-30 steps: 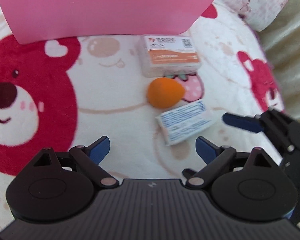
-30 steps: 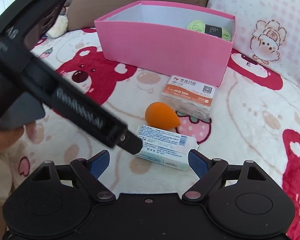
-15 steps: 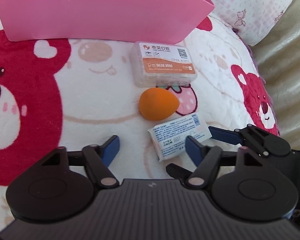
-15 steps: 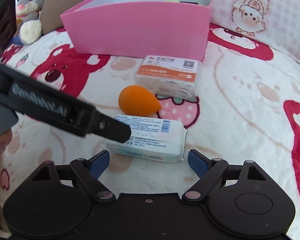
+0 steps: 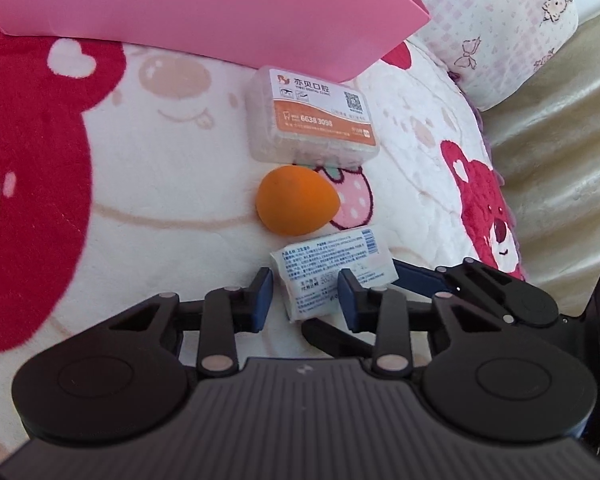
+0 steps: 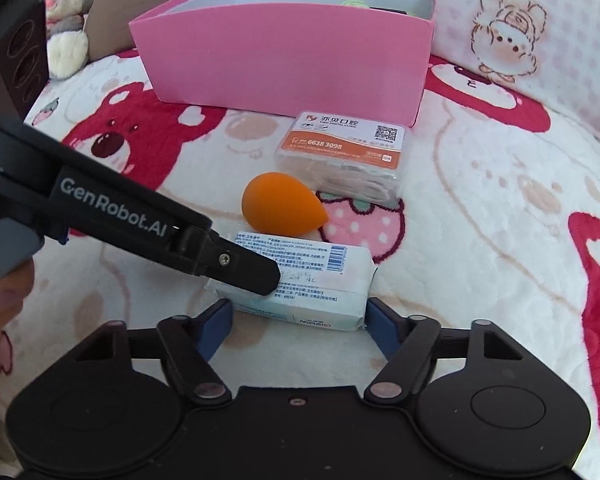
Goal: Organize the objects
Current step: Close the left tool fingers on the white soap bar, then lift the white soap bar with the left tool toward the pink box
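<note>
Jaws of both the left gripper (image 5: 304, 294) and right gripper (image 6: 298, 316) were closing round the tissue pack (image 6: 300, 280), not yet clamped; beyond it, sponge (image 6: 280, 206) and floss box (image 6: 342, 156) waited outside the pink box (image 6: 284, 48).

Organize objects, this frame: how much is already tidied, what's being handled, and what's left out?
Done: only green yarn shows inside the pink box. In hand: the white packet lies on the blanket, not yet lifted; the left gripper and right gripper are both closing around it. Left: the orange sponge and the clear orange-labelled case lie in front of the box.
</note>
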Demonstrator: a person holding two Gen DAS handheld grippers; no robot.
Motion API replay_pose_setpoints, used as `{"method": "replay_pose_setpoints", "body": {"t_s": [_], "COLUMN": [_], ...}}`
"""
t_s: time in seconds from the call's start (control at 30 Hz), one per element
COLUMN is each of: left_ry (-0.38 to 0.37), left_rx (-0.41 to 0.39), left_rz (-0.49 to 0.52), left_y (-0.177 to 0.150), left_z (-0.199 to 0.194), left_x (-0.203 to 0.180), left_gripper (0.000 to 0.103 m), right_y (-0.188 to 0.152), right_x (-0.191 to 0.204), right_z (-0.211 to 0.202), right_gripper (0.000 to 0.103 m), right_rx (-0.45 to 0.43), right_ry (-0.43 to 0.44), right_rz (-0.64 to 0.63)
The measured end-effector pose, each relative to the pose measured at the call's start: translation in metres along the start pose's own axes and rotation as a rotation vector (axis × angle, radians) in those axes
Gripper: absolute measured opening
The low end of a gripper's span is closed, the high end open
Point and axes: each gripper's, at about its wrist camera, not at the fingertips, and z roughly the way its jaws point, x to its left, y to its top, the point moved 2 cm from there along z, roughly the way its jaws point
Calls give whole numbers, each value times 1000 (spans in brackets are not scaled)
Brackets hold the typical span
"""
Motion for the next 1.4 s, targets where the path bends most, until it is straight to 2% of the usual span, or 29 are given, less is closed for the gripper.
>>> {"method": "replay_pose_setpoints", "body": {"t_s": [0.1,0.33,0.5,0.77,0.93,1.17,1.4], "left_ry": [-18,-5,-15,31,38,37,57], "left_rx": [-1,1,35,65,80,77,85], "left_rz": [-13,20,20,62,62,62,87], "left_y": [-1,-2,-5,-7,-5,1,2], "left_z": [1,-2,-6,-17,-28,-59,-82], "left_x": [0,-5,-8,-19,-23,-30,-38], "left_gripper": [32,33,33,35,37,40,41], "right_y": [-2,-6,-7,-4,0,12,21], "right_x": [-1,9,15,25,34,46,61], "right_z": [0,-2,-10,-18,-25,-43,-59], "right_gripper": [72,72,75,77,82,85,86], "right_rx": [-4,-37,-27,-3,-19,-44,-63], "right_ry": [-4,-47,-59,-51,-50,-17,-27], "right_rz": [12,23,25,2,-12,-21,-70]}}
